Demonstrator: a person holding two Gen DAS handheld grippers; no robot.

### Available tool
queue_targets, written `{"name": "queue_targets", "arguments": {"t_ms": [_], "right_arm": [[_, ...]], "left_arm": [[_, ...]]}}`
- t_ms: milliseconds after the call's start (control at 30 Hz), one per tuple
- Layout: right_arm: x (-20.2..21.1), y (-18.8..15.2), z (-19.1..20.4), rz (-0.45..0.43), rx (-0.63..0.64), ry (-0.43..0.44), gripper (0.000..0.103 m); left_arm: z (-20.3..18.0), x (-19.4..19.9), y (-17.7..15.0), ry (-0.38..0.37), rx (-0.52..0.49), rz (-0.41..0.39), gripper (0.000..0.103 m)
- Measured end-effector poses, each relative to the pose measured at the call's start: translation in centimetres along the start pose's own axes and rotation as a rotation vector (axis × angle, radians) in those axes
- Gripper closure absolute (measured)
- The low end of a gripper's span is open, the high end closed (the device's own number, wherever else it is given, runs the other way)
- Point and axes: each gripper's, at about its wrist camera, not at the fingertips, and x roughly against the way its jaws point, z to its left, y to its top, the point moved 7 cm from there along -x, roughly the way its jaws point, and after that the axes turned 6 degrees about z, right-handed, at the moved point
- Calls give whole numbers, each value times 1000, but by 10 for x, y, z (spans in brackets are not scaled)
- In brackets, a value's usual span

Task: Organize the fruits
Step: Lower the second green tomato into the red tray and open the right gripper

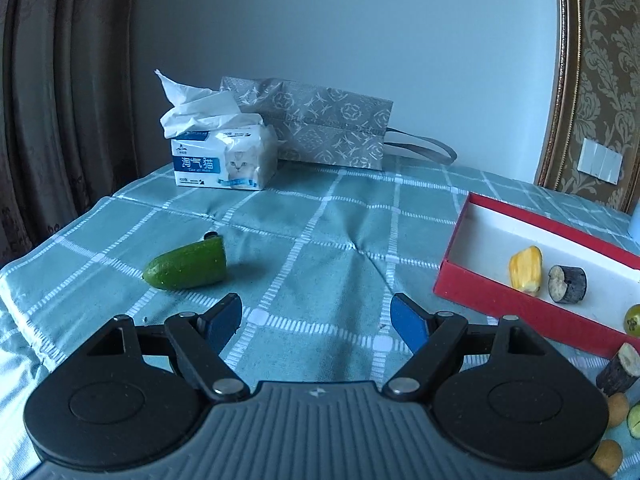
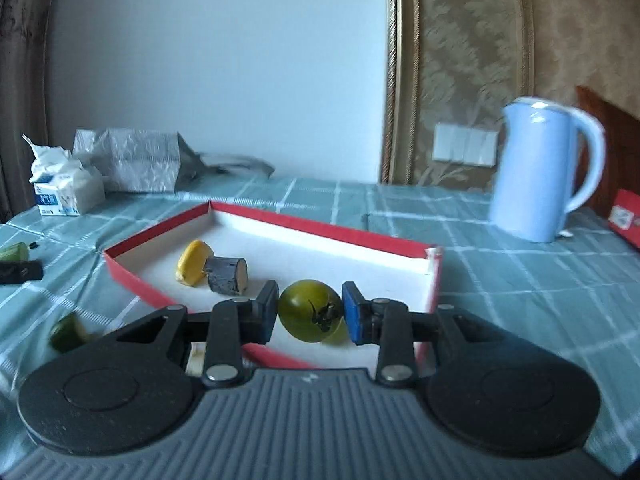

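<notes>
The right claw [image 2: 310, 312] grips a green tomato [image 2: 310, 310] between its two blue pads, one pad pressed to each side of the fruit, which is held over the near edge of the red box [image 2: 280, 222] with the dark stem scar facing the camera. A second, paler green fruit [image 2: 338, 332] shows just behind and below the tomato, partly hidden by it. Inside the red box, on its white floor, a yellow fruit piece [image 2: 192, 266] lies touching a short dark-skinned cane segment [image 2: 226, 275], both toward the box's left end. Left of the box on the checked teal cloth of the bench [image 2: 500, 276] sits a blurred green piece [image 2: 68, 332], and farther left a cucumber piece [image 1: 186, 266] lies on its side, well apart from the box. The left claw [image 1: 316, 322] hangs over bare cloth left of the box with its fingers spread wide and nothing between them; the cucumber piece is just beyond its left finger. Below the box's near wall in the left wrist view lie another cane segment [image 1: 618, 368] and two small tan round fruits [image 1: 616, 410]. Behind the box, a tissue pack [image 1: 224, 160] stands beside a patterned grey bag [image 1: 320, 128], and to the box's right stands a pale blue kettle [image 2: 536, 172].
</notes>
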Motion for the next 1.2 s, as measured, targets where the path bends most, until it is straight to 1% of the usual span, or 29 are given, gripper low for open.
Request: {"name": "queue_targets", "arguments": {"t_ms": [133,300,400,500,533,600,633,667,700,767,800,833,900,933,1033,1133,1200], "right_arm": [[-42,11,7,53,33,-10,71],[-80,8,18,130,67,-10,71],[-92,3,24,163,77,-11,71],[-95,1,28,161,101,-22,70],[-94,1,29,160,97,-20,68],[-93,2,27,145,76,-11,50],[-91,3,26,130,66,-15,46],[-88,4,24,122,60,-15,37],[-83,5,22,107,44,-11,26],[-69,9,15,58,-3,-12,15],[-60,10,11,35,-25,-7,12],[-51,9,8,19,-41,1,11],[-29,5,2,-28,-78,13,5],[-18,2,-1,-56,-95,11,3],[13,-15,-13,-114,-139,25,0],[31,-34,-26,-121,-205,15,0],[44,-41,-33,-154,-246,32,0]], "left_arm": [[2,0,1,-6,12,1,21],[2,-6,-2,-36,23,43,21],[1,-7,-2,-42,22,51,21],[-1,-7,-3,-44,13,51,21],[-2,-7,-3,-44,10,52,21],[-4,-8,-4,-43,0,55,21],[-4,-8,-4,-43,-4,55,21],[-5,-8,-5,-44,-11,54,21],[-6,-8,-5,-48,-16,52,21],[-9,-5,-6,-57,-30,39,21],[-10,-2,-6,-58,-39,28,21],[-12,0,-6,-59,-50,16,21],[-16,5,-6,-70,-70,-7,21],[-18,8,-6,-78,-81,-20,21],[-24,14,-7,-105,-106,-41,20],[-30,17,-9,-126,-125,-51,19],[-34,20,-10,-147,-139,-56,19]]}}
